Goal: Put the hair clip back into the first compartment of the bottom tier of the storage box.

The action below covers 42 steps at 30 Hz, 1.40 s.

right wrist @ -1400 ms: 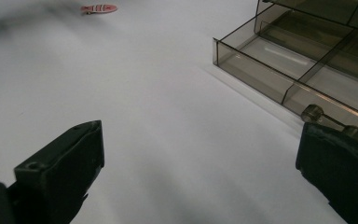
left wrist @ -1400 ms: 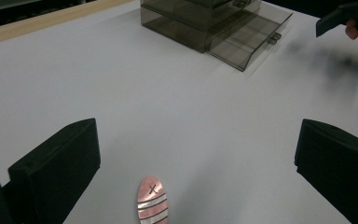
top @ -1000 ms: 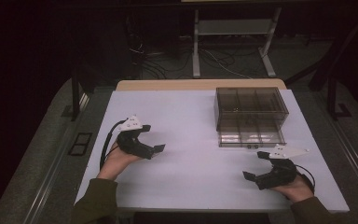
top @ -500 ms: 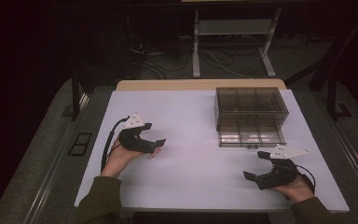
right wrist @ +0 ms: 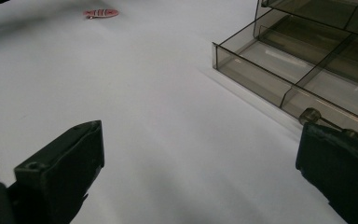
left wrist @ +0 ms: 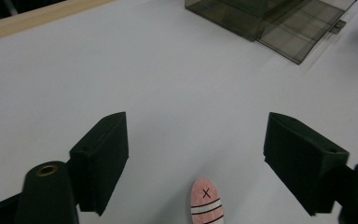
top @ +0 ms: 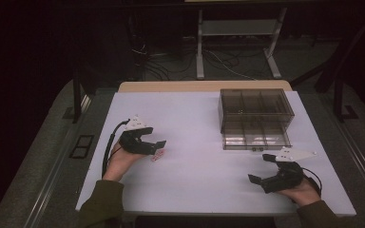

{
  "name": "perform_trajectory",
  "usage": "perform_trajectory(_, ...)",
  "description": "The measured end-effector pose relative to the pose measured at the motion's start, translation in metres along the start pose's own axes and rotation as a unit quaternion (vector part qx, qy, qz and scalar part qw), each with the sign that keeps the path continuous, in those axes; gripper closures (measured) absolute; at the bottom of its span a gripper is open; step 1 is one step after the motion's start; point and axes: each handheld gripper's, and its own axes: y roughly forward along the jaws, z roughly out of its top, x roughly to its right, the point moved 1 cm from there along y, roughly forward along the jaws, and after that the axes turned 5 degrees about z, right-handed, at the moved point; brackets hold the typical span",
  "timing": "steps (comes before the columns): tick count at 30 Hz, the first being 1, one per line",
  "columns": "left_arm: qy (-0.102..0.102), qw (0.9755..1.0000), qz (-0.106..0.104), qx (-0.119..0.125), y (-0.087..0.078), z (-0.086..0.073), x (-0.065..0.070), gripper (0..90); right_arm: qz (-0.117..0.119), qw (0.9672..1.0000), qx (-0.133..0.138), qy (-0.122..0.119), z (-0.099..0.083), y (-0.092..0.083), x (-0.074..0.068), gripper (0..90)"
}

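We are looking down on a white surface (top: 199,118) standing in a dark room, with cables trailing across the floor behind it. A smoky transparent plastic drawer box (top: 255,110) is sitting at the far right, its lower drawer (top: 256,140) pulled out and, as far as we can tell, holding nothing. The left gripper (top: 153,145) is hovering with its jaws spread wide over a small pink striped fish-shaped piece (left wrist: 206,203) lying between them on the surface. The right gripper (top: 261,168) is resting near the drawer, jaws likewise released.
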Motion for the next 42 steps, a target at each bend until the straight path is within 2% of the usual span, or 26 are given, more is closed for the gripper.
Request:
perform_trajectory(8, 0.001, 0.9999, 0.003, -0.012, 0.000, -0.001, 0.000, 32.4, 0.000, 1.0000, 0.000, 0.000, 0.000, 0.000, 0.000, 0.5)
perform_trajectory(20, 0.016, 0.9985, 0.009, -0.052, 0.003, -0.004, 0.003, 39.6, -0.001, 1.0000, 0.001, 0.001, 0.000, -0.001, 0.000, 0.5)
perform_trajectory(37, -0.004, 0.9968, 0.005, -0.079, 0.007, -0.011, 0.003, 47.6, -0.001, 1.0000, 0.001, 0.001, 0.000, -0.001, 0.000, 0.5)
perform_trajectory(39, 0.006, 0.9963, 0.004, -0.086, 0.008, -0.012, 0.003, 47.7, -0.001, 1.0000, 0.001, 0.001, 0.000, -0.001, 0.000, 0.5)
perform_trajectory(42, 0.000, 0.9961, 0.004, -0.088, 0.009, -0.014, 0.004, 48.3, -0.001, 1.0000, 0.001, 0.000, 0.000, -0.001, 0.000, 0.5)
